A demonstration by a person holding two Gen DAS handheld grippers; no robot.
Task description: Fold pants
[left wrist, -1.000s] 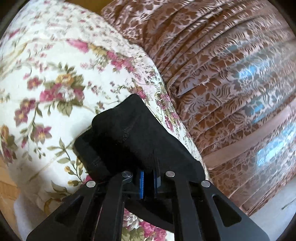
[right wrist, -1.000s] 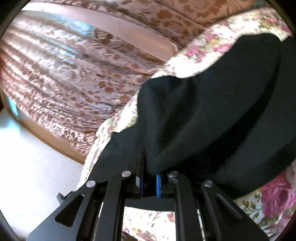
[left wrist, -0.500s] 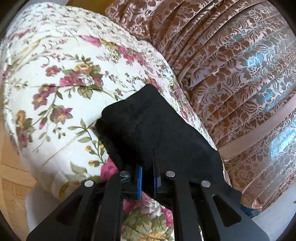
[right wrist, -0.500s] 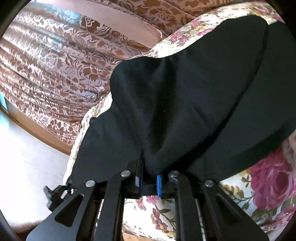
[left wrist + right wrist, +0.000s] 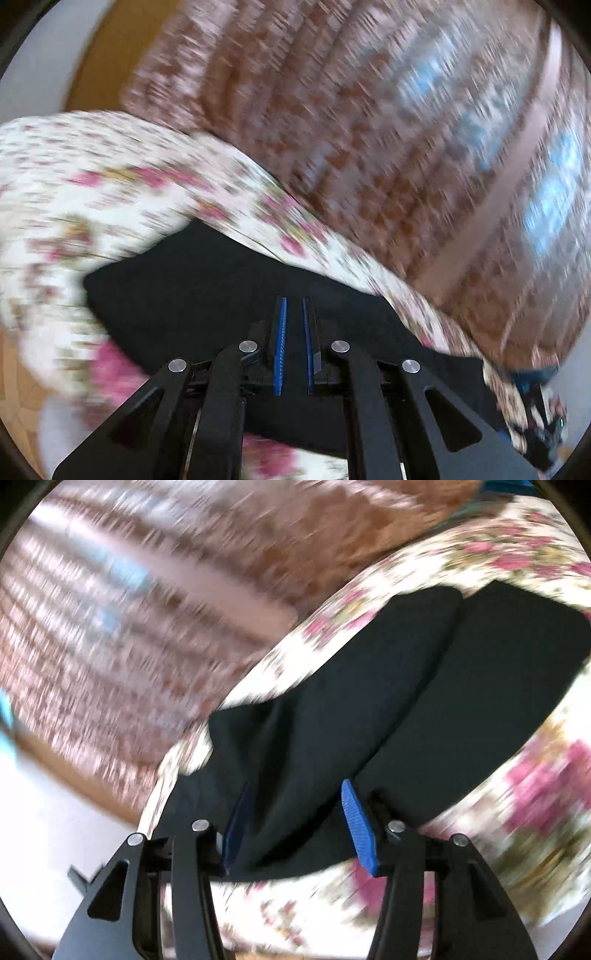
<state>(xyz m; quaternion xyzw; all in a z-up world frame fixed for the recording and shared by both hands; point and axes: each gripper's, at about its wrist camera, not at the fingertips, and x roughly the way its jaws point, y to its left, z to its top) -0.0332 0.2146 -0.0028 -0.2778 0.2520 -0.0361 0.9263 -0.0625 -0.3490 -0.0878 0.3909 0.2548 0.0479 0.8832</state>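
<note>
The black pants (image 5: 192, 284) lie on the floral bedspread (image 5: 92, 192). In the right wrist view the pants (image 5: 369, 701) stretch away as two overlapping dark layers. My left gripper (image 5: 293, 306) sits over the pants with its blue pads a narrow gap apart and nothing visibly pinched between them. My right gripper (image 5: 295, 794) is open, its blue pads wide apart above a fold of the pants. Both views are blurred by motion.
Brown patterned curtains (image 5: 406, 129) hang close behind the bed and also fill the upper left of the right wrist view (image 5: 129, 627). The bed's edge drops to a pale floor (image 5: 44, 812) at the left.
Both grippers have let go of the black cloth; the right jaws opened wide, the left only slightly. The pants now lie flatter on the bedspread, and both cameras are moving fast.
</note>
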